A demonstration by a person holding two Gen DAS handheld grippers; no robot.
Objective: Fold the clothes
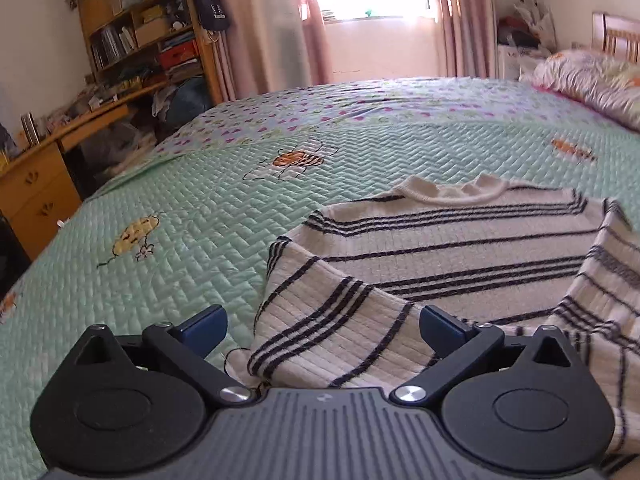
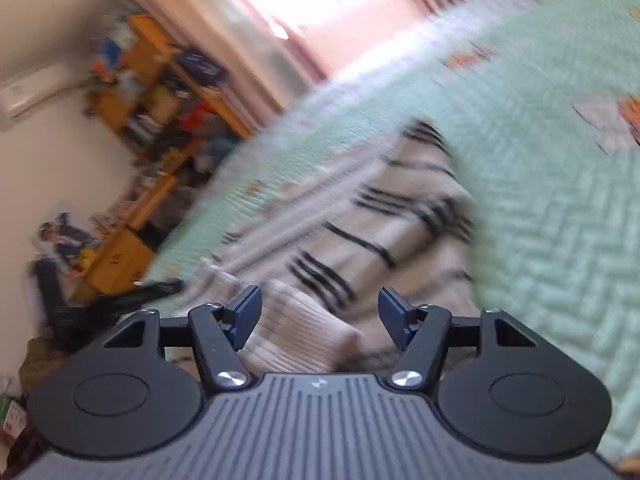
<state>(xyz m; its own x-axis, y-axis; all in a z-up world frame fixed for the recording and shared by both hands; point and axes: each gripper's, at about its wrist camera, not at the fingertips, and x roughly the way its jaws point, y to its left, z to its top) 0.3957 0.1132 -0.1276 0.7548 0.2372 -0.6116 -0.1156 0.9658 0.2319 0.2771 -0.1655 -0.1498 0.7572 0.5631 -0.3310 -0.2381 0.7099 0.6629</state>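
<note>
The striped sweater (image 1: 452, 240) lies flat on the green quilted bedspread (image 1: 168, 240), collar toward the window-side edge, both sleeves folded over its body. I see my left gripper (image 1: 323, 330) fully spread and my right gripper (image 2: 320, 316) partly spread, each hovering over a sleeve, gripping nothing.

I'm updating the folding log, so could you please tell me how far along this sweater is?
Done: both sleeves of the striped sweater lie folded inward over its body on the bed. In hand: nothing; the left hand-held gripper and right hand-held gripper are open, gripping no fabric. Left: folding the body up, since the collar still lies flat.
</note>
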